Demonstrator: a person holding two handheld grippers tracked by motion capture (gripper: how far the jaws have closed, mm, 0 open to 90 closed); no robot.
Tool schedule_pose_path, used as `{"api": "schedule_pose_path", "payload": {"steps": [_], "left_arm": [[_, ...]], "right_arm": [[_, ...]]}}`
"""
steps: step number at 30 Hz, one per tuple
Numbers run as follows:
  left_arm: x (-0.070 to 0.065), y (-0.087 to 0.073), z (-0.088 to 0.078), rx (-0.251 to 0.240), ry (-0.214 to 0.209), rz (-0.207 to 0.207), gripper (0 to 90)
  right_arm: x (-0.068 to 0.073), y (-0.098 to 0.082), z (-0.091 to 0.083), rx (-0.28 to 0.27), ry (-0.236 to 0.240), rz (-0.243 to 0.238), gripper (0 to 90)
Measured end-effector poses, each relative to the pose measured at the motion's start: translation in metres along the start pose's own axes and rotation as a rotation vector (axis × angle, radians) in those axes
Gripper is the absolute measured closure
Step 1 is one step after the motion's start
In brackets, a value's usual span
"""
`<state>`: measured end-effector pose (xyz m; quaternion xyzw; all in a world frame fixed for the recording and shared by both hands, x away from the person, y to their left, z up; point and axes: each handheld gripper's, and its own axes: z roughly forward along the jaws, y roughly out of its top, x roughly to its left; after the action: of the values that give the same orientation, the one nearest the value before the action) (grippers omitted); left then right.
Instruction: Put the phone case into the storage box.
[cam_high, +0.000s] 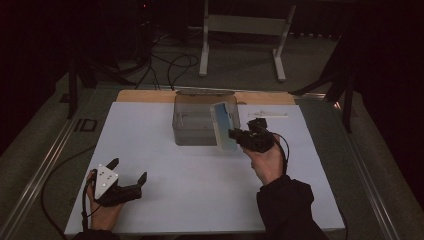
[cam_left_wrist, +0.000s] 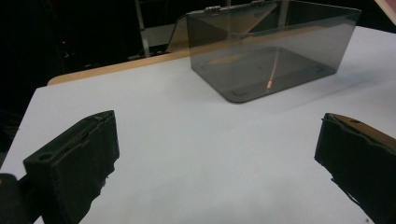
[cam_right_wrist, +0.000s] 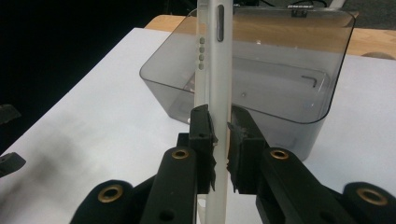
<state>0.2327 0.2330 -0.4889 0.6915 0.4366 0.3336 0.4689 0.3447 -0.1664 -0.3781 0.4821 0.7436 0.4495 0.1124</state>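
Two grippers over a white table top (cam_high: 165, 150). Clear smoky plastic box (cam_high: 200, 122) sits at the far middle, lid open. Right gripper (cam_right_wrist: 220, 135): jaws clamped tight on a slim white phone (cam_right_wrist: 212, 70), held on edge, upright, just in front of the box's near right corner. Left gripper (cam_high: 129, 172): jaws spread wide, nothing between them, well apart from the box, near the table's left front.
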Motion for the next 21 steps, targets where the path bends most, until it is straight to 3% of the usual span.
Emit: {"api": "schedule_pose_path", "payload": {"steps": [21], "left_arm": [[-0.002,-0.002,0.002,0.003,0.007,0.003,0.7]], "right_arm": [[-0.004,0.021,0.004,-0.018,-0.041,0.010,81.3]]}}
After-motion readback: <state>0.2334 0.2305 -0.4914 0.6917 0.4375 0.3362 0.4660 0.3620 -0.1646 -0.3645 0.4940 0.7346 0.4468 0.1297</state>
